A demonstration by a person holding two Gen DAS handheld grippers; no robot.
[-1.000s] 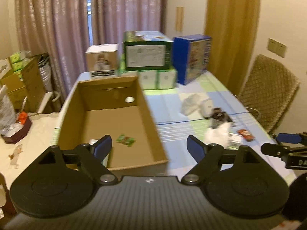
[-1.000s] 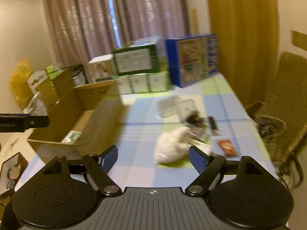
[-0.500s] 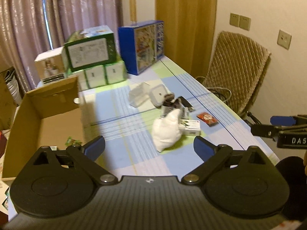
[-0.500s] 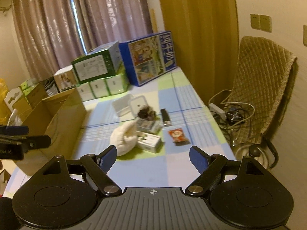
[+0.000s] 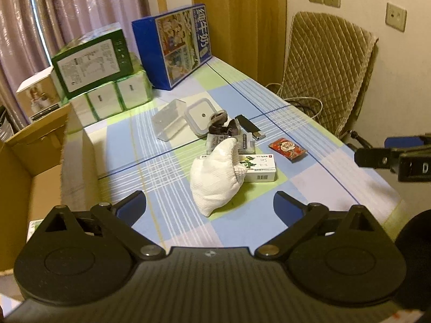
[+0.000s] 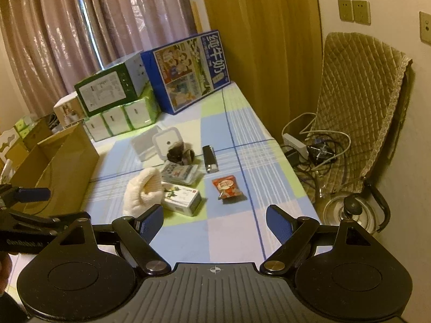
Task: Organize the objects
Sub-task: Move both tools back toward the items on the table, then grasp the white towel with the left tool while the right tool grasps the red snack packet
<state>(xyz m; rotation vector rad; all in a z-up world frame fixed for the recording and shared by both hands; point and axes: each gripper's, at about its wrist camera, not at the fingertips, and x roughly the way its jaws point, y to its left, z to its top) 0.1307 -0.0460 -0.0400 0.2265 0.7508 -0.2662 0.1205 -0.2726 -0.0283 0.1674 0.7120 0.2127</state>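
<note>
cardboard box [image 5: 29,161] is parked at the table's left edge | left gripper [image 5: 210,206] is held wide open over the checked tablecloth [image 5: 161,188], nothing gripped | white pouch [image 5: 215,177] is slumped against the small green-print carton [image 5: 260,168] | red snack packet [image 6: 227,187] is seen further right | right gripper [image 6: 214,222] is spread open too, empty

Cardboard box [image 5: 32,167] is cut off by the left edge, can't see what's inside. White cloth bag [image 5: 215,177] covers part of the medicine box [image 5: 260,168] behind it. Box print's too small to read tbh.
</note>
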